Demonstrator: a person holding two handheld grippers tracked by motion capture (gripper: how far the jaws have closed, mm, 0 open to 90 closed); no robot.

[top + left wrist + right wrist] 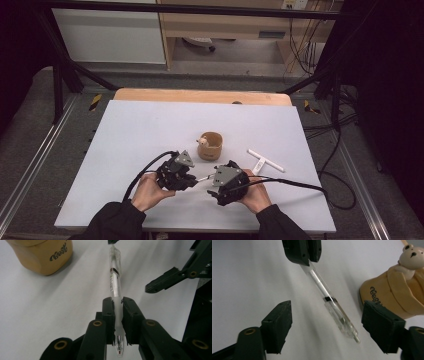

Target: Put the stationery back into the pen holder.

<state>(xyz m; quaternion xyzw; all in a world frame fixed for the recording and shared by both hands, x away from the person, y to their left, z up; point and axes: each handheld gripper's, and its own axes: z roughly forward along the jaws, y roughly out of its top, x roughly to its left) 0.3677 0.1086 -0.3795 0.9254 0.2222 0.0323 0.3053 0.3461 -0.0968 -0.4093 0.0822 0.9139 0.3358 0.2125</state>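
Note:
A clear plastic pen point(115, 277) is held level above the white table, and my left gripper point(118, 302) is shut on its tip end. In the high view the pen point(203, 178) bridges the left gripper point(194, 181) and the right gripper point(212, 181) near the table's front. My right gripper point(328, 308) is open, and the pen's back end point(342, 322) lies between its jaws without touching either pad. The left gripper's jaws point(303, 250) show at the top of the right gripper view.
A tan wooden cup point(210, 145) with a small bear figure point(412, 256) on its rim stands just behind the grippers. A white T-shaped part point(264, 161) lies to the right of it. The white table top point(150, 130) reaches far to the left and back.

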